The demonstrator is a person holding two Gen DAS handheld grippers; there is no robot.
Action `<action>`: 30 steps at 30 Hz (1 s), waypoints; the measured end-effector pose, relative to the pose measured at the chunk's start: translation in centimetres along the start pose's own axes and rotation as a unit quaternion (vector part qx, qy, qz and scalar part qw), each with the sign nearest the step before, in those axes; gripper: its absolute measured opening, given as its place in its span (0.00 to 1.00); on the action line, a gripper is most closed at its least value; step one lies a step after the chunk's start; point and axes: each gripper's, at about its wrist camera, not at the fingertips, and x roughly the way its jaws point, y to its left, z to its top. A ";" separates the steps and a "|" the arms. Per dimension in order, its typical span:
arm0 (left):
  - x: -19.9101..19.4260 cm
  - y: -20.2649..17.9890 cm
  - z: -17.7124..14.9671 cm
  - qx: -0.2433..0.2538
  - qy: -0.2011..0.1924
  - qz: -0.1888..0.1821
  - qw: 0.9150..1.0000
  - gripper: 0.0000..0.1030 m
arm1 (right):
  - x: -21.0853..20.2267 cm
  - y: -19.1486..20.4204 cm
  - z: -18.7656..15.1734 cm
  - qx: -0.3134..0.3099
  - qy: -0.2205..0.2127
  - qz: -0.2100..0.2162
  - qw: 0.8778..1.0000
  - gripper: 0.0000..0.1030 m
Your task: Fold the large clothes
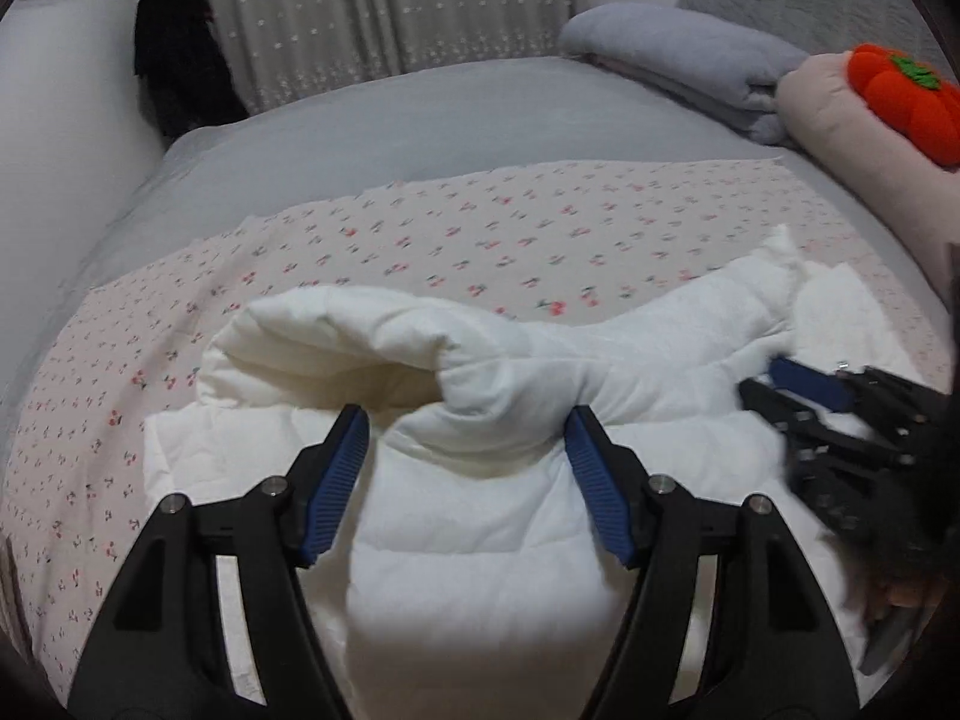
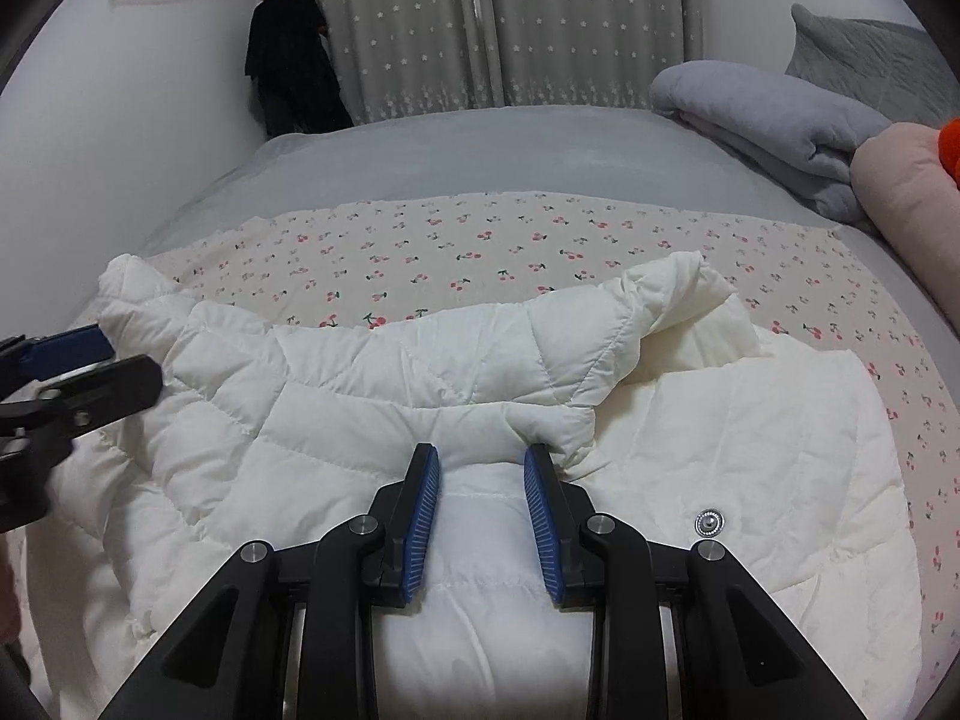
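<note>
A white quilted puffer jacket lies bunched on a cherry-print sheet on the bed. It also fills the lower right wrist view, with a metal snap showing on its right panel. My left gripper is open, its blue pads on either side of a raised fold of the jacket. My right gripper is open, narrower, its fingertips against a fold at the jacket's middle. The right gripper shows blurred at the right of the left wrist view; the left gripper shows at the left edge of the right wrist view.
The cherry-print sheet lies over a grey bedspread. Folded grey blankets and a beige pillow with an orange plush sit at the far right. A dark garment hangs beside grey curtains.
</note>
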 end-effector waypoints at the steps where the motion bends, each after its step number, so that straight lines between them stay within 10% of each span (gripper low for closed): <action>1: 1.0 0.7 -0.9 -0.019 0.013 -0.013 1.000 0.68 | 0.0 -0.1 0.0 0.000 0.001 0.003 1.000 0.30; 15: 3.7 2.7 -4.6 -0.098 -0.009 -0.076 0.992 0.72 | 1.4 -1.2 -0.7 0.030 0.006 0.033 0.999 0.29; 25: -6.6 1.9 -4.3 -0.010 -0.049 -0.140 0.989 0.72 | -7.6 0.3 -1.1 -0.045 -0.001 0.105 0.993 0.56; 30: -7.5 -0.2 -7.9 0.056 -0.006 -0.186 0.981 0.72 | -10.0 1.4 -4.3 -0.094 0.011 0.123 0.988 0.59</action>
